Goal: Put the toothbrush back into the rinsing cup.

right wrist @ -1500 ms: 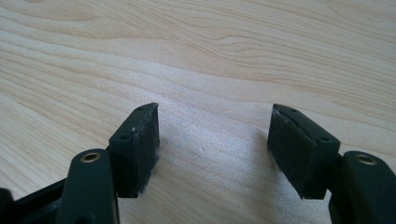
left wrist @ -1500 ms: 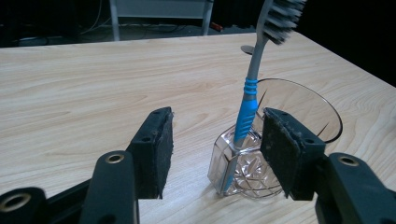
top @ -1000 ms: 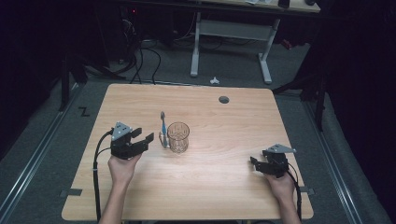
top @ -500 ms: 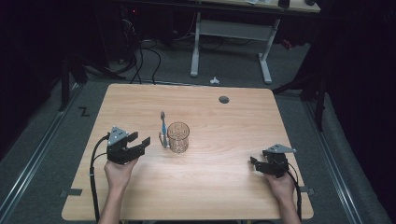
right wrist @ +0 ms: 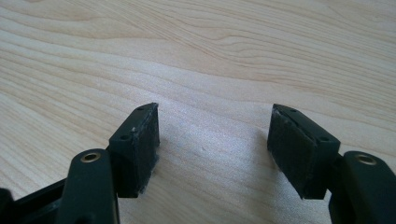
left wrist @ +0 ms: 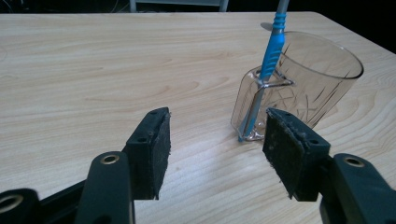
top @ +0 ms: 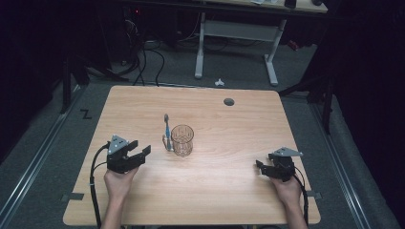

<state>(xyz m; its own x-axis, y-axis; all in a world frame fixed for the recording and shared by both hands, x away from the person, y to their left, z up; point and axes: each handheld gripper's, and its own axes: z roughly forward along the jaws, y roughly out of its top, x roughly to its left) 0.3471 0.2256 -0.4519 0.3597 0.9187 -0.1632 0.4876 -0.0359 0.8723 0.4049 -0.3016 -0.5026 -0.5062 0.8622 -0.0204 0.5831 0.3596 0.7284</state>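
Observation:
A clear glass mug (top: 182, 139) (left wrist: 303, 88) stands upright near the middle of the wooden table (top: 224, 195). A blue-handled toothbrush (top: 166, 128) (left wrist: 272, 46) is stuck upright through the mug's handle on its left side. My left gripper (top: 138, 154) (left wrist: 217, 144) is open and holds nothing; it sits left of the mug, pointing towards it, a short way off. My right gripper (top: 261, 167) (right wrist: 215, 144) rests near the table's front right, open over bare wood with nothing between its fingers.
A round cable hole (top: 229, 101) sits at the table's far right. Beyond the far edge stand a white desk frame (top: 236, 33) and floor cables (top: 143, 52). Each gripper trails a black cable (top: 93, 186) towards the front edge.
My left gripper has drawn back from the mug, towards the left and the front edge. The mug, the toothbrush and the right gripper have stayed put.

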